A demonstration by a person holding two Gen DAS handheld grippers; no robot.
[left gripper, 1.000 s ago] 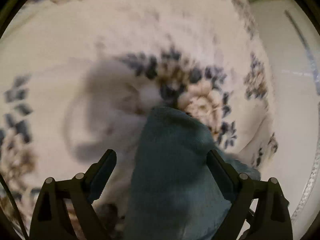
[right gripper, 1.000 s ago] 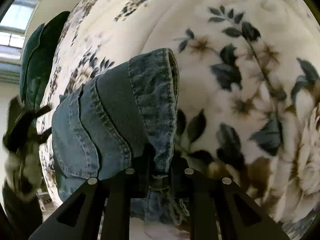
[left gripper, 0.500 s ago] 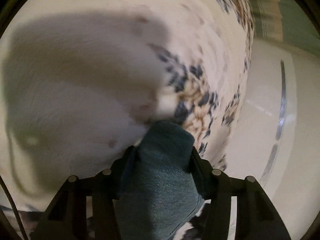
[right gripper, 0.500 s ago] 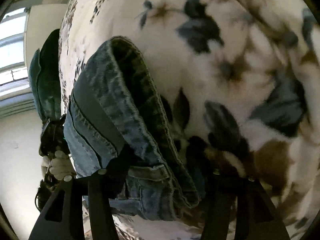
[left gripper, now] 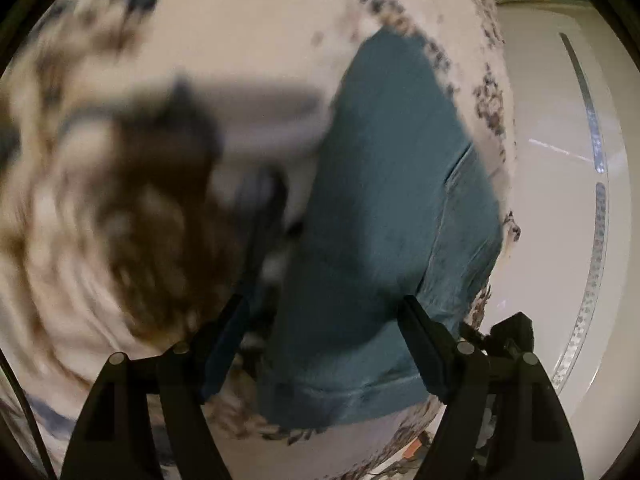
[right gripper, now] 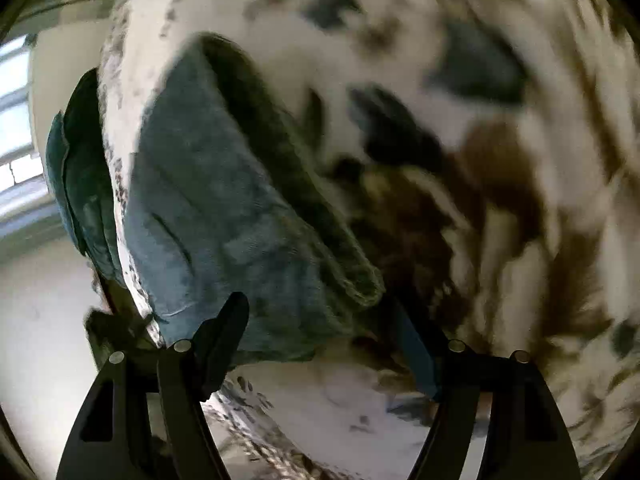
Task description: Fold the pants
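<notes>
Jeans folded, both tongs letting go

Jeans [left gripper: 384, 208] are lying folded on the flowered blanket [left gripper: 240, 32], near its edge. Left tongs [left gripper: 324, 344] and right tongs [right gripper: 324, 340] are gaping wide, gripping nothing. Next: likely smoothing or another fold

Both wrist views sit close above the folded jeans [left gripper: 384, 216] [right gripper: 224, 216], looking forward along open fingers; left faces lengthwise, right from the opposite side; both share the jeans

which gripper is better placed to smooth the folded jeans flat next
Probably the left. The left gripper is open, straddling the jeans on the floral blanket. The right gripper, also open, sits at their corner.
</notes>
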